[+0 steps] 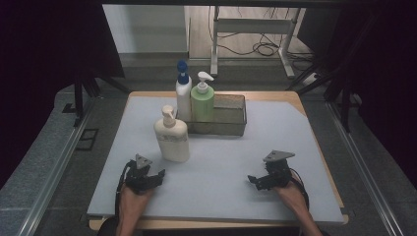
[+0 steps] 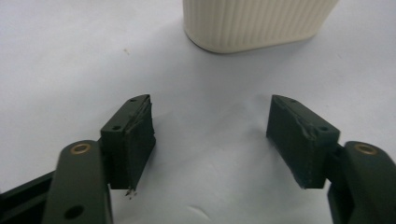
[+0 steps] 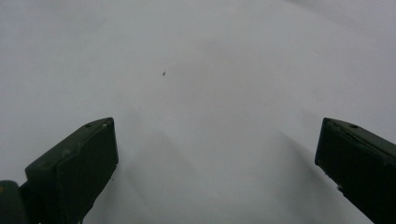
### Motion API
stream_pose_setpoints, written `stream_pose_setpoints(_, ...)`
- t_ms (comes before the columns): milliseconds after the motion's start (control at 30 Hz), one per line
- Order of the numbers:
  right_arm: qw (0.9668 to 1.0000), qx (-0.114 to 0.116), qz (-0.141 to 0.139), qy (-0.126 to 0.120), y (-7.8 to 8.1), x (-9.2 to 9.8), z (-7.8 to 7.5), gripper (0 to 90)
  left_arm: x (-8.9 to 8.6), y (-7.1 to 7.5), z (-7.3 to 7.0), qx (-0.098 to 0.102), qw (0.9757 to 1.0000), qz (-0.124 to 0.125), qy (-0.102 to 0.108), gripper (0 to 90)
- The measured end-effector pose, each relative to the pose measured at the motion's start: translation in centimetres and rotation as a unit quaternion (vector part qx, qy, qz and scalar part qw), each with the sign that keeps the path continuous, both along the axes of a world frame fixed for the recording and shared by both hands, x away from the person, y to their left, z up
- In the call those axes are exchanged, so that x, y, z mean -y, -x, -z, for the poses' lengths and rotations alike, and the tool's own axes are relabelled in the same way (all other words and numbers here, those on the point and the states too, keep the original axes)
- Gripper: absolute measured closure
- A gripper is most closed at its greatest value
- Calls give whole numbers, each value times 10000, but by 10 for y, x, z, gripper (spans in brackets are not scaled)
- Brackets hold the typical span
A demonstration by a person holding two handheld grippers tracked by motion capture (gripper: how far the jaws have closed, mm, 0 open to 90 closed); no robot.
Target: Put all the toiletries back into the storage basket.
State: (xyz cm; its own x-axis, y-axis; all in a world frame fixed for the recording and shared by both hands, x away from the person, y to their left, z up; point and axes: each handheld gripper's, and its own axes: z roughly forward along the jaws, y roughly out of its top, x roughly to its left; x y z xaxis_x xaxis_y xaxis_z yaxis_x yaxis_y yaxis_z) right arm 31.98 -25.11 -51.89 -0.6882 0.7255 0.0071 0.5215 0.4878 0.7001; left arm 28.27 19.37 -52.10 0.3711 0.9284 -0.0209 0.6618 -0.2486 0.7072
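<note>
While my left gripper (image 2: pixel 210 135) rested on the mat (image 1: pixel 236 162) with jaws apart and empty, the cream bottle (image 1: pixel 172 135) stood upright just beyond it, untouched; my right gripper (image 3: pixel 217 163), near right, gaped wide over bare mat, holding nothing

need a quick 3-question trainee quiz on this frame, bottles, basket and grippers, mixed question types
1. True or false: the cream pump bottle stands inside the wire basket.
2. Multiple choice: which bottles stand at the basket's left end? A) the white bottle with the blue cap and the green pump bottle; B) the cream pump bottle alone; C) none.
3. Short answer: is anything between the jaws of the left gripper or the right gripper?

Key:
1. False. It stands on the grey mat, in front of the basket's left end.
2. A.
3. No. Both are open over bare mat.
</note>
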Motion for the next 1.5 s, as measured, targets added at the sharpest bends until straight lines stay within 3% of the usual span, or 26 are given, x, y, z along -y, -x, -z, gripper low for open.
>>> stream_pose_setpoints(367, 10000, -7, 8, 53, 1, 0, 5, 0, -9, -14, -6, 186, 9994, -250, 146, 482)
stream_pose_setpoints(467, 10000, -14, 15, 50, 1, 0, 5, 0, -11, -20, -7, 165, 9995, -271, 91, 551)
stream_pose_setpoints(833, 10000, -13, 11, 45, 1, 0, 5, 0, -12, -42, -12, 20, 9992, -196, 339, 882)
stream_pose_setpoints(1133, 10000, -10, 12, 43, 1, 0, 5, 0, -5, -53, -12, 61, 9993, -180, 320, 888)
stream_pose_setpoints(1367, 10000, -11, 16, 40, 1, 0, 5, 0, 2, -65, -12, 128, 9996, -195, 174, 888)
stream_pose_setpoints(1500, 10000, -14, 12, 44, 1, 0, 5, 0, 3, -69, -12, 124, 9995, -193, 222, 889)
